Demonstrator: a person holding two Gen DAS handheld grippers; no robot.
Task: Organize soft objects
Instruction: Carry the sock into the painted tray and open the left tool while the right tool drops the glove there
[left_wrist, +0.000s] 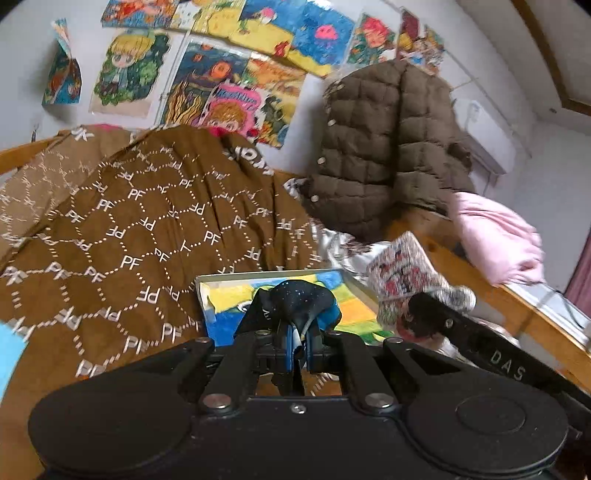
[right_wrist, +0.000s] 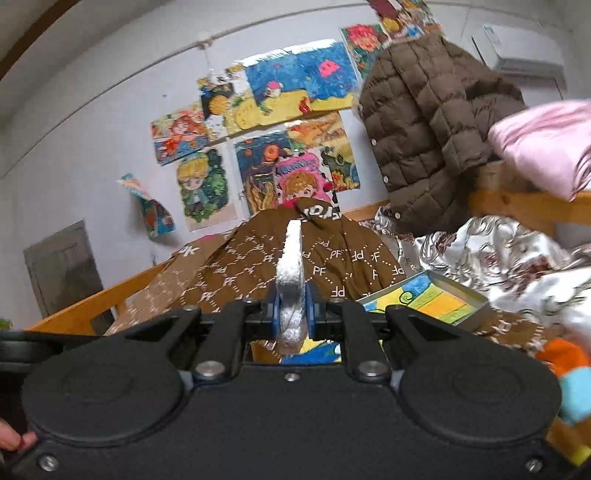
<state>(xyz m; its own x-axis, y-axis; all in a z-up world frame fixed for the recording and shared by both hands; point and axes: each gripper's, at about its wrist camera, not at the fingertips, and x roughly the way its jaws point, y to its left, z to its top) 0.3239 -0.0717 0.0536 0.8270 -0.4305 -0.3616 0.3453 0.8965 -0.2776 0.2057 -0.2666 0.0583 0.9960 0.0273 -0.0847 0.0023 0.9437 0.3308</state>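
My left gripper (left_wrist: 295, 343) has its jaws pinched nearly closed on a dark navy speckled cloth (left_wrist: 299, 299), which bunches up just above the blue pads and hangs over a colourful framed painting (left_wrist: 354, 302) lying on the bed. My right gripper (right_wrist: 293, 314) is likewise almost closed, clamped on a white fuzzy fabric piece (right_wrist: 290, 273) that stands upright out of the jaws. In the left view, the same right gripper (left_wrist: 424, 314) shows to the right, holding a patterned white-and-red fabric (left_wrist: 402, 273). Beyond both lies a brown PF-monogram blanket (left_wrist: 147, 221) spread across the bed, with a silvery floral quilt (right_wrist: 498, 258) to its right. A brown quilted jacket (left_wrist: 384, 147) hangs on the far right, a pink garment (left_wrist: 495, 240) draped over the wooden rail (left_wrist: 480, 280) near it, and drawings (left_wrist: 229, 81) cover the far wall
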